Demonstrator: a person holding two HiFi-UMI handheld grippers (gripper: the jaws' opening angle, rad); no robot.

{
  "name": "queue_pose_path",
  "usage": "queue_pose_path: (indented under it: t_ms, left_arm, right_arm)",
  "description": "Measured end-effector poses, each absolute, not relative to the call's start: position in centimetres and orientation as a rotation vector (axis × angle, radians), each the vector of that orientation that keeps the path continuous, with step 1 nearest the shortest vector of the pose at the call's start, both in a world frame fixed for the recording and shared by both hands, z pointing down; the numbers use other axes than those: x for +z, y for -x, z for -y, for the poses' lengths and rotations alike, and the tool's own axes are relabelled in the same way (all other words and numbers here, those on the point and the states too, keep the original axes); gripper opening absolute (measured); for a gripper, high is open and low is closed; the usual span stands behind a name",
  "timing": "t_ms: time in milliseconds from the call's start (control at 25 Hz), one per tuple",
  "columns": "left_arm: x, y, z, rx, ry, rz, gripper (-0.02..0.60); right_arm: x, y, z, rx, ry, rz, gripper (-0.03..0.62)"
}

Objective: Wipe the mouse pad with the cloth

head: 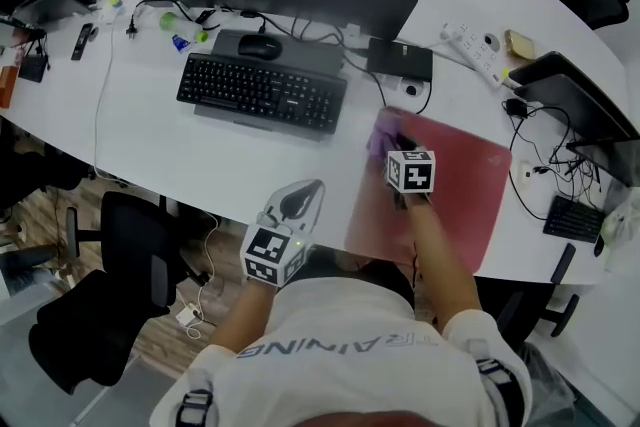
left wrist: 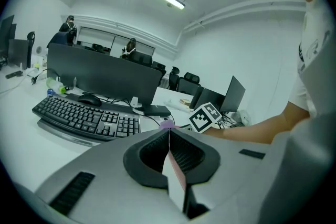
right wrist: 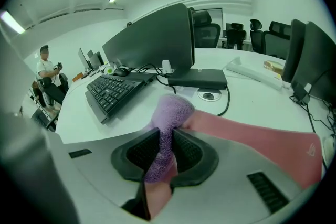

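The person wears a white short-sleeved T-shirt (head: pixel 340 340) with grey lettering across it, and dark buckled straps (head: pixel 195 407) sit at both shoulders. The left tongs (left wrist: pixel 169 132) and right tongs (right wrist: pixel 169 136) have pale grey bodies with black ribbed pads (right wrist: pixel 142 152). Each carries a white cube (head: pixel 411 171) of black square markers.

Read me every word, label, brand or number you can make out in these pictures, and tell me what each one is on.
"AINING", upside down, first letters unclear: on the white shirt.
Keyboard: key legends too small to read.
Mouse pad: faint corner logo, not readable.
Marker cubes: black-and-white square patterns, no letters.
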State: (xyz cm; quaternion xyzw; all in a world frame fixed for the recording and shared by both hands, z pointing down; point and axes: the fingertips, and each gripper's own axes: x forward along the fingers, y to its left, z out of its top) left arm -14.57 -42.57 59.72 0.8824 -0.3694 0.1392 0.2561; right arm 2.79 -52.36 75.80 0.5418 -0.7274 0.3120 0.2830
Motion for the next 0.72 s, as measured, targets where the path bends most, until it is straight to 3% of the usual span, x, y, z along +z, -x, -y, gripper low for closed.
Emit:
queue_pose_path:
  t_ms: [720]
  left_arm:
    - [56.1,4.5,36.9,0.374,-2.409,1.044,0.032]
  right_arm:
    - [76.3,-17.6,45.9,0.838,-1.518,1.877,0.091]
